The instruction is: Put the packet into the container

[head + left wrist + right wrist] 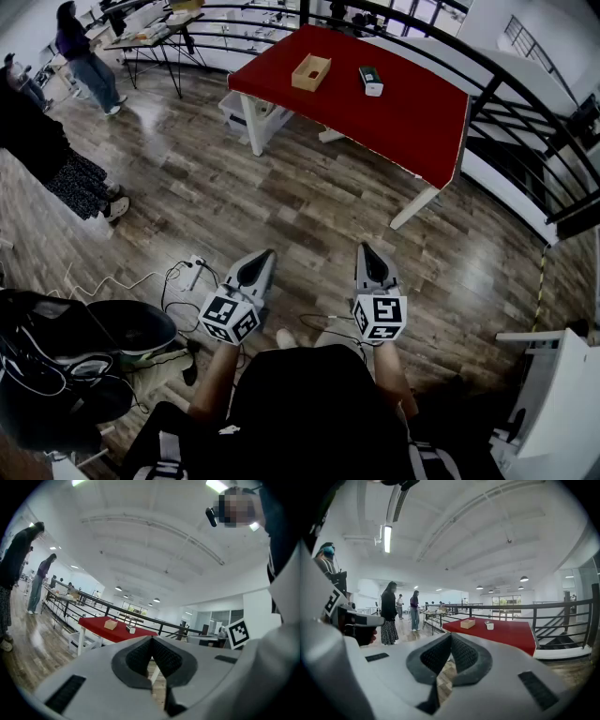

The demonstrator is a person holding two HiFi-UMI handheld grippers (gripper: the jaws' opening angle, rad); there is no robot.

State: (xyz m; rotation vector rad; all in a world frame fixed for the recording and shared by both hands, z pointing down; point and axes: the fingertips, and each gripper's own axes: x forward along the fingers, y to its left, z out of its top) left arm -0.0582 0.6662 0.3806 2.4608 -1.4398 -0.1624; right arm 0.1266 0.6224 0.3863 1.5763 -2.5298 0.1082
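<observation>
Left tongs point(266, 253) and right tongs point(364, 247): both are holding their jaws pressed together with nothing between them, hovering above the wood floor point(309, 202), well apart from the table.
Table point(403, 112), red-topped: is carrying two items.
Container point(307, 86), open wooden box: is sitting toward the table's far left.
Packet point(370, 81): is resting on the table to the container's right, outside it.
</observation>
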